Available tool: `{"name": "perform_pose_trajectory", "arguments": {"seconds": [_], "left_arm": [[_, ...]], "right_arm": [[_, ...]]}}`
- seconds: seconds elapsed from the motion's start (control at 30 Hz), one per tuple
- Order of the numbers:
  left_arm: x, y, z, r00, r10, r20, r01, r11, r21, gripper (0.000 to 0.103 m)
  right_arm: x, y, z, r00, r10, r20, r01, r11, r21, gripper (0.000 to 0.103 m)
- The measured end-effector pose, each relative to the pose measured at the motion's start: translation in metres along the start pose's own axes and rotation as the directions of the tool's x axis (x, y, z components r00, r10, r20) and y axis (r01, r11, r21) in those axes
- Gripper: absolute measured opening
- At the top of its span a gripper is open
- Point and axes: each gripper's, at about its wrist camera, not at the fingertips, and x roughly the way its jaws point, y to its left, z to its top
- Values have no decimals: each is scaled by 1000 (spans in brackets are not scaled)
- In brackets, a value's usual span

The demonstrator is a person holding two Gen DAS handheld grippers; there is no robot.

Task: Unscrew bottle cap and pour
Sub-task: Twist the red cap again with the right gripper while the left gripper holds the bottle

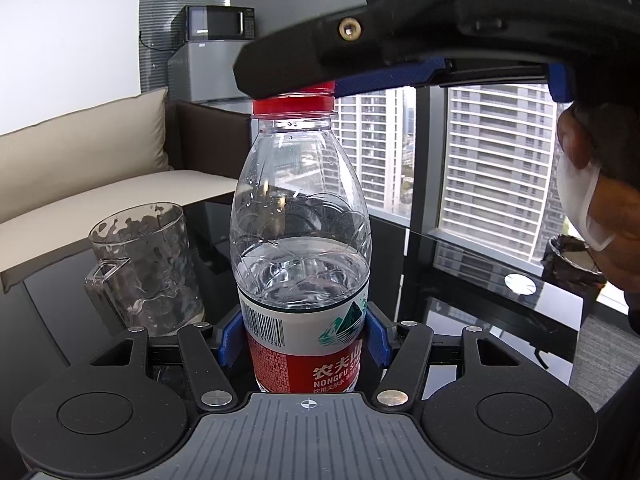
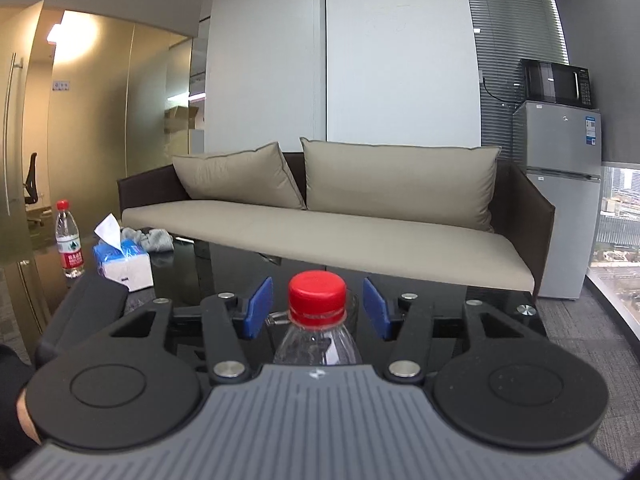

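Note:
A clear water bottle [image 1: 300,220] with a red-and-white label stands upright on the black glass table [image 1: 460,280], about half full. My left gripper [image 1: 304,340] is shut on its body at the label, blue pads pressed on both sides. The red cap [image 2: 317,296] sits on the neck between the blue pads of my right gripper [image 2: 318,308], with a gap on each side, so it is open. In the left wrist view, one of the right gripper's fingers [image 1: 288,68] crosses just over the cap [image 1: 294,102]. A clear glass mug [image 1: 148,264] stands left of the bottle.
A second bottle [image 2: 69,240], a tissue box [image 2: 124,264] and a grey cloth [image 2: 148,240] lie at the table's far left. A beige sofa [image 2: 320,232] runs behind the table, a fridge [image 2: 560,200] beside it. A person [image 1: 608,200] is close on the right.

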Motion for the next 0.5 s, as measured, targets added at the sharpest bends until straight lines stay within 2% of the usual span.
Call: {"name": "perform_pose_trajectory", "arguments": {"seconds": [0.5], "left_arm": [[13, 9, 4, 1000, 1, 5, -1, 1000, 11, 56]], "right_arm": [[-7, -13, 0, 1000, 3, -5, -3, 999, 48, 53]]}}
